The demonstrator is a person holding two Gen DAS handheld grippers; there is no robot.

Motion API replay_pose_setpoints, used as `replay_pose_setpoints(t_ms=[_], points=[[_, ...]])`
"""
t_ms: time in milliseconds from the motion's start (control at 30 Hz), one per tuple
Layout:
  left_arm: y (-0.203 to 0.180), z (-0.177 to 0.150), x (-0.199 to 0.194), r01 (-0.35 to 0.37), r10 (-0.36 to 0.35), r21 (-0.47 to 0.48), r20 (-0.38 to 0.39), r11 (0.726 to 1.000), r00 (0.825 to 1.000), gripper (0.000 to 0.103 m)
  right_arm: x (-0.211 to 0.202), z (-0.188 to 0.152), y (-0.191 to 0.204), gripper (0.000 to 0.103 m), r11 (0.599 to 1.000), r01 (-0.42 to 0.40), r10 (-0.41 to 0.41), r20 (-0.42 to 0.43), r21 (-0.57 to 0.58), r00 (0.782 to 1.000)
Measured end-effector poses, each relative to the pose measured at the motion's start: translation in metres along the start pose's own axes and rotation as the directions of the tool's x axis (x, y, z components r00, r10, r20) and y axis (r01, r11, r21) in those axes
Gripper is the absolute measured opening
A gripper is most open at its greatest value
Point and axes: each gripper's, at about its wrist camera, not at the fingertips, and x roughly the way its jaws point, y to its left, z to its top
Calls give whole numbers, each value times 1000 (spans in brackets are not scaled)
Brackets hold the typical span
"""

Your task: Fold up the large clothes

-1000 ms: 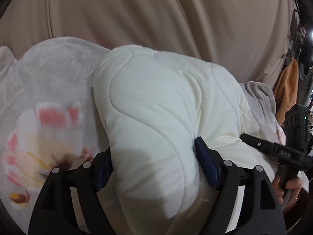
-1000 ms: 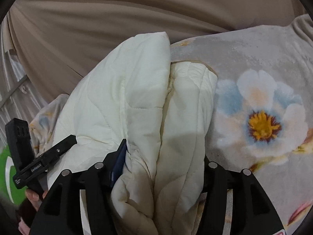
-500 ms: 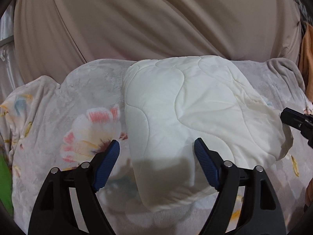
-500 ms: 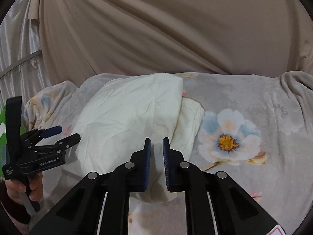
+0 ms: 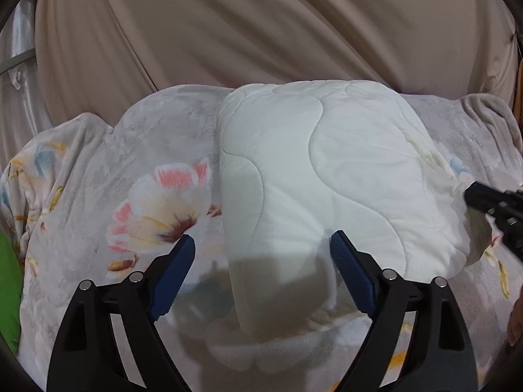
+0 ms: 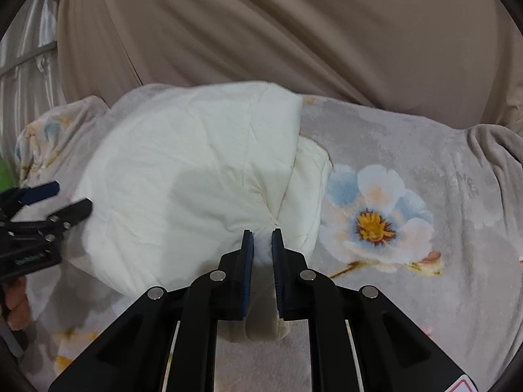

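Note:
A white quilted cloth lies folded into a thick bundle on a grey floral blanket. My left gripper hovers over the bundle's near left end. Its jaws are opening and stand wide, the blue pads clear of the fabric. In the right wrist view the bundle shows its smooth side. My right gripper is at its near right edge, jaws almost together and starting to open, with a pinch of puckered white fabric between the pads. The left view shows that gripper at the bundle's right edge.
A beige curtain hangs close behind the blanket-covered surface. Something green lies at the far left edge. The blanket spreads bare to the right of the bundle, with a blue flower print. A person's hand holds the left gripper's handle.
Both grippers drew back and rose from the bundle. The left one let go of the fabric it squeezed. The right jaws went from wide around the bundle to nearly shut.

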Motion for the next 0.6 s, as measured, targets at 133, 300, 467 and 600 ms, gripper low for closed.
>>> replay_pose_setpoints(t_ms=[133, 300, 467, 600], points=[[11, 4, -7, 26, -26, -45, 9, 999, 1000, 83, -36, 18, 2, 11, 997, -65, 62, 80, 34, 995], [16, 41, -3, 17, -11, -84, 67, 996, 998, 82, -5, 72, 3, 11, 995, -61, 54, 87, 84, 995], [6, 53, 43, 19, -17, -77, 23, 997, 1000, 86, 85, 80, -2, 10, 991, -15, 25, -72, 130, 997], [3, 50, 67, 40, -38, -102, 21, 994, 999, 95, 124, 57, -17, 7, 987, 28, -14, -88, 157, 996]])
